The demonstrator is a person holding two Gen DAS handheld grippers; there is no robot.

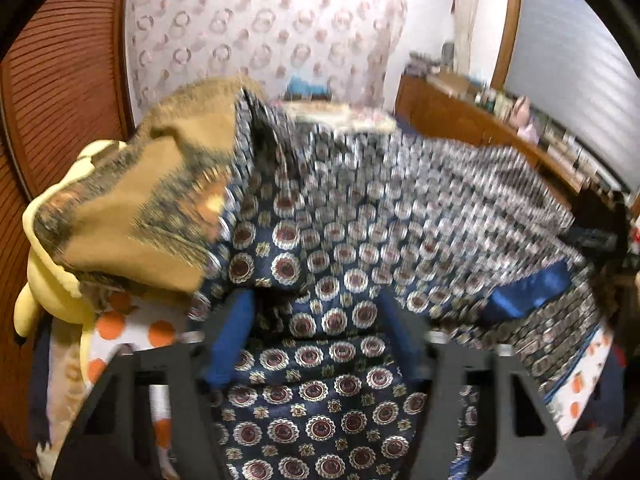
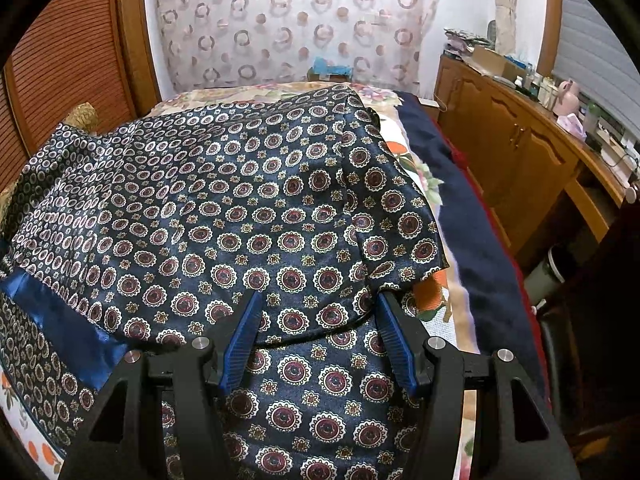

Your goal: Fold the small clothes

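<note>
A wooden cabinet point(image 2: 516, 160) bounds the right, a brown pillow point(image 1: 132, 208) crowds the left.

The garment point(image 2: 240, 216) is glossy, satin-like patterned cloth beside a polished wooden cabinet point(image 2: 516, 156).

text: none legible | labels: none | items on the sideboard point(image 2: 560, 92) too small (and blurred)

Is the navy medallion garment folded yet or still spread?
Partly folded: the navy medallion garment has one layer lapped over another, edge between the right tool tips; the rest lies spread across the bed.
</note>
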